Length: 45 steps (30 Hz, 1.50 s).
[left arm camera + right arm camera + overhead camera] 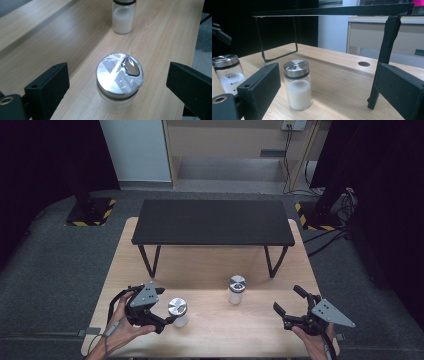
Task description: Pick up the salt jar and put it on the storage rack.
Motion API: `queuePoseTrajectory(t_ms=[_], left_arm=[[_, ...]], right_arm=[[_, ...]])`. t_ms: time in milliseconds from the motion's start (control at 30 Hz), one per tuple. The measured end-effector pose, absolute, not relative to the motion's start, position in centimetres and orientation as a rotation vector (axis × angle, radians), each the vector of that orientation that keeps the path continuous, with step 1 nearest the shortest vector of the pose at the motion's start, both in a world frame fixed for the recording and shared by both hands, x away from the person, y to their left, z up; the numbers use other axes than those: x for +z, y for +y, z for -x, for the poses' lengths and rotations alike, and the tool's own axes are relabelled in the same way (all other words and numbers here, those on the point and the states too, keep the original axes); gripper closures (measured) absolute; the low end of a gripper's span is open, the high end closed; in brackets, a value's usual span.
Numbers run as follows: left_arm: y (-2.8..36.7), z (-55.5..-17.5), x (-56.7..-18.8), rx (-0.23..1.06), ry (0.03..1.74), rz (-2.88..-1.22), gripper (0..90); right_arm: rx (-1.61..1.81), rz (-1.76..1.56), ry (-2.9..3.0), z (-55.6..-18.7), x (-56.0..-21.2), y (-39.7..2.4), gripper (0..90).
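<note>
Nearest to us, at the front edge of the wooden table [215, 330], we see a hand [117, 322] holding the left gripper [167, 320] and, at the other front corner, the right gripper [287, 302]. The left gripper's jaws stand wide apart, and the near jar [177, 312] sits upright between them without touching either one. In the left gripper view we look down on this jar [119, 80]: its silver lid is round and shiny, and a clear gap shows on both sides between it and the black jaws. We cannot tell what the jar holds from there, though the right gripper view shows the same jar [228, 75] with white powder low inside.

The right gripper is also spread open and holds nothing. Its jaws point toward the middle of the table, well apart from both jars.

A little farther in stands the second jar [236, 290], upright, with a silver lid and white powder filling roughly its lower half. In the right gripper view it [297, 85] stands between the jaws' lines of sight but clearly ahead of them.

Behind both jars, a low black shelf [212, 222] on thin metal legs spans the far part of the table. Beyond it we see grey carpet [60, 265].
</note>
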<state>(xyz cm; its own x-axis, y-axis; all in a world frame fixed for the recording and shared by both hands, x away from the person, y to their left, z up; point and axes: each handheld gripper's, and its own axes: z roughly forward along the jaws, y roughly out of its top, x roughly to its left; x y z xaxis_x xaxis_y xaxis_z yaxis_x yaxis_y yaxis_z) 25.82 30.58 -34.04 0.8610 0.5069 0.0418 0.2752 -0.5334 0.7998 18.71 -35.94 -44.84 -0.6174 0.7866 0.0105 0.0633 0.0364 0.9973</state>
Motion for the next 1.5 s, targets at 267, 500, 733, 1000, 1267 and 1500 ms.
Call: queuePoseTrajectory(t_ms=[267, 500, 733, 1000, 1267, 1500], left_arm=[[28.9, -27.0, -34.9, 0.310, 0.557, -2.205, 5.6], [28.0, -27.8, -35.4, 0.302, 0.559, -2.238, 11.1], [28.1, -27.9, -36.1, 0.308, 0.545, -2.245, 29.4], [28.2, -27.8, -36.2, 0.310, 0.542, -2.234, 33.9], [28.0, -27.9, -35.7, 0.301, 0.540, -2.256, 34.0], [27.7, -28.1, -35.0, 0.283, 0.507, -2.281, 34.1]], right_arm=[[1.635, -0.861, 1.749, -18.7, -44.8, -36.0, 6.4], [1.637, -0.861, 1.748, -18.7, -44.8, -36.0, 6.5], [1.636, -0.859, 1.752, -18.7, -44.8, -36.0, 6.6], [1.634, -0.856, 1.757, -18.8, -44.8, -35.9, 6.6], [1.634, -0.857, 1.757, -18.8, -44.8, -35.9, 6.6], [1.637, -0.856, 1.755, -18.8, -44.8, -36.0, 6.7]])
